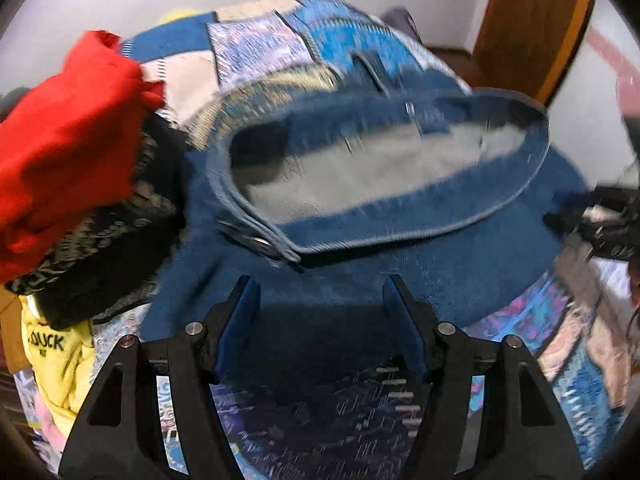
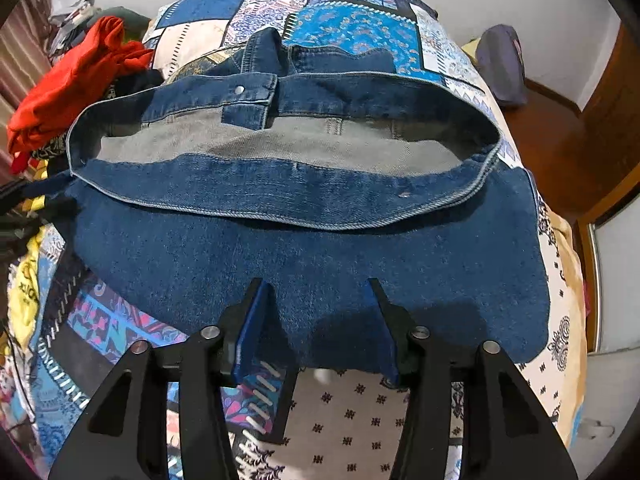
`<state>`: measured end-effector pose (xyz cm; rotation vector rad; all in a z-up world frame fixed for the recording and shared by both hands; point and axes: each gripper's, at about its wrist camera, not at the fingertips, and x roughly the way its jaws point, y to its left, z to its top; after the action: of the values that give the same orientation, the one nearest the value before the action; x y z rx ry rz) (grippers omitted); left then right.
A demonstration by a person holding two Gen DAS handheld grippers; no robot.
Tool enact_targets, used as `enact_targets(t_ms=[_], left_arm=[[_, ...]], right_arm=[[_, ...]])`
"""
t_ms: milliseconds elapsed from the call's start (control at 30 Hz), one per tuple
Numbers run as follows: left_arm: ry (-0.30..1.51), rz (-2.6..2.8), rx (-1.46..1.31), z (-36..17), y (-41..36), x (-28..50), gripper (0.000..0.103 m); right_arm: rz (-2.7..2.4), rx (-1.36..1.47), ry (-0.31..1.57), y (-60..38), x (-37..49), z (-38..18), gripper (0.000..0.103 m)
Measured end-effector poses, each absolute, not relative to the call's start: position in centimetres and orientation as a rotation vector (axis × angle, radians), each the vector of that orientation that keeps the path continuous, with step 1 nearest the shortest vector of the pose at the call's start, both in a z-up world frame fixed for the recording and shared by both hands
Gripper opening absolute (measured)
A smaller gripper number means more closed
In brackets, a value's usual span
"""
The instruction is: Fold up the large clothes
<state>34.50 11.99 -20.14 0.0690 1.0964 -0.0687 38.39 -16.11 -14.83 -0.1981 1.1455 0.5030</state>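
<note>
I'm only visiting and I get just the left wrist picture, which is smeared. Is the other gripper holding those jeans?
Observer: No. The right wrist view shows the right gripper open above the near edge of the jeans, with nothing clamped.
Operator: What is under that edge?
Observer: A white patch of the bedspread, printed with small black motifs.
</note>
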Motion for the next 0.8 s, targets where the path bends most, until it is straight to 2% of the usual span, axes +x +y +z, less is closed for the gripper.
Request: enact_targets(t_ms=[133, 200, 233, 267, 367, 567, 800], left_arm=[[1.073, -0.066, 0.096, -20.9, 11.3, 36.3, 0.067], [1.090, -0.065, 0.088, -21.3, 11.6, 37.9, 0.072], [1.109, -0.064, 0.074, -21.5, 11.9, 39.1, 0.078], [1.117, -0.059, 0.066, -21.6, 12.0, 39.9, 0.079], [1.129, 0.012, 0.054, -21.0, 13.1, 43.3, 0.077], [1.025, 0.134, -0.037, -17.9, 15.9, 45.9, 0.075], [0.993, 0.090, 0.045, -17.5, 14.0, 43.0, 0.075]], right_arm=[[0.517, -0.186, 1.151, -15.1, 40.0, -15.6, 0.057], [0.514, -0.182, 1.170, -14.3, 41.5, -16.4, 0.057], [0.505, -0.175, 1.195, -13.9, 42.7, -16.8, 0.057], [0.495, -0.160, 1.213, -13.6, 43.9, -16.9, 0.057], [0.406, -0.147, 1.216, -13.1, 47.6, -16.0, 0.055], [0.295, -0.053, 0.976, -13.8, 49.1, -9.7, 0.058], [0.427, -0.108, 0.993, -12.6, 45.3, -9.7, 0.058]])
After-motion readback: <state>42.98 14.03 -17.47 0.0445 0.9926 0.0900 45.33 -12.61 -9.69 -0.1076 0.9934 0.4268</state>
